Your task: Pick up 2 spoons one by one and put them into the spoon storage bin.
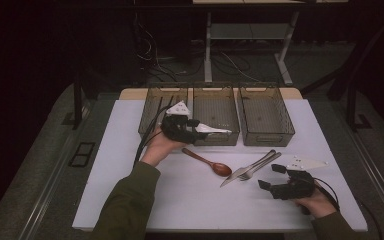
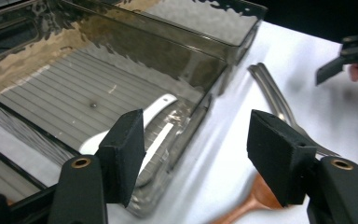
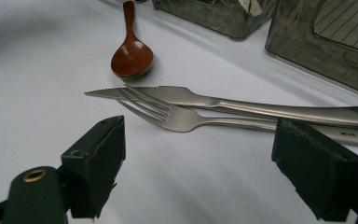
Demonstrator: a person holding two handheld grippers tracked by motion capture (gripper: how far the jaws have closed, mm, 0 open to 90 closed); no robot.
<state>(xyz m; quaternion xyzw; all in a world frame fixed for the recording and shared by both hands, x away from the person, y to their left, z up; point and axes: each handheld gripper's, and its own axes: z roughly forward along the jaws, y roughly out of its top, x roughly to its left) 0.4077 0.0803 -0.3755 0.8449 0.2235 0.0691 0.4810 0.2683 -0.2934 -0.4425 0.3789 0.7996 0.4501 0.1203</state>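
Observation:
A white utensil (image 2: 158, 109) lies inside the middle smoky bin (image 2: 74, 93), near its front wall. My left gripper (image 2: 198, 140) hovers open over that front wall with nothing between its jaws; in the high view the left gripper (image 1: 197, 130) is at the middle bin (image 1: 216, 89), beside the white utensil (image 1: 214, 130). A wooden spoon (image 1: 210, 162), a steel knife (image 1: 240, 172) and a steel fork (image 1: 261, 165) lie on the white table (image 1: 180, 200). My right gripper (image 1: 271, 176) stands open just right of the knife (image 3: 242, 105) and fork (image 3: 182, 116), apart from them. The spoon (image 3: 131, 51) lies beyond.
Empty bins stand left (image 1: 150, 117) and right (image 1: 266, 135) of the middle one, along the table's back. Cables trail from both grippers. Dark floor, desk legs and wiring lie beyond the table's far edge.

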